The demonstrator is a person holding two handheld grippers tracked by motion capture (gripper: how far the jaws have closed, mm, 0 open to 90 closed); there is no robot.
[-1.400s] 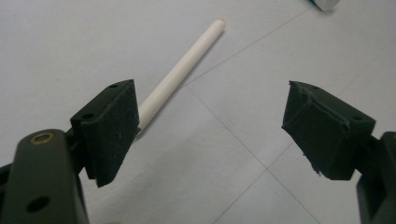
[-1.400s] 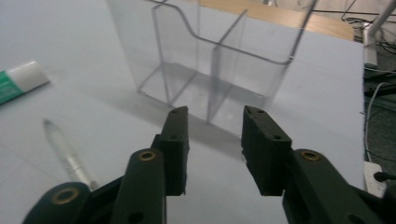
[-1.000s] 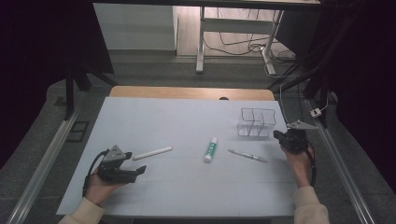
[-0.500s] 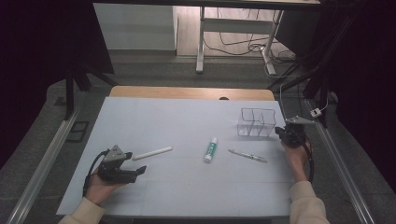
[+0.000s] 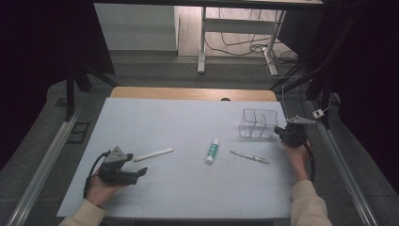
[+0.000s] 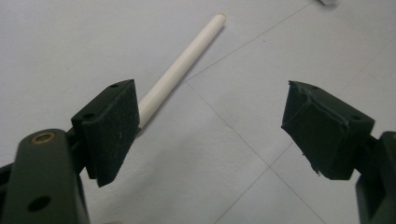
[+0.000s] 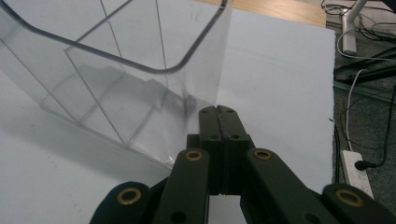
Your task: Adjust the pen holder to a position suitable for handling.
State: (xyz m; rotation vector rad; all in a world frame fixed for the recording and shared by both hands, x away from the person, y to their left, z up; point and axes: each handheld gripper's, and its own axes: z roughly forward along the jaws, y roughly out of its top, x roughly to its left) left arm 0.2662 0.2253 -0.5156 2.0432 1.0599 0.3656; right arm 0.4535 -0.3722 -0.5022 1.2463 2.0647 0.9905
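A person works two hand-held grippers over a pale blue table point(image 5: 188, 117). At the near left, the left gripper point(image 5: 134, 173) lies low above the mat with its jaws wide apart and nothing between them. One white stick point(image 5: 153, 154) lies just beyond it; in the left gripper view the stick point(image 6: 180, 70) runs away from the left jaw, its near end hidden behind that jaw. Open mat stretches from there to the far edge and the left edge. Toward the middle lies one white tube with a green label point(image 5: 212, 150), well apart from the stick, and to its right one slim pen point(image 5: 249, 157), near but not touching. At the far right stands one clear divided box point(image 5: 258, 123), upright and close to the table's right edge, with little room beside it. The right gripper point(image 5: 277, 133) sits just right of the box, its jaws pressed together on nothing. In the right gripper view the closed tips point(image 7: 223, 116) lie right against the near corner of the box wall point(image 7: 140, 56); whether they touch it cannot be told.
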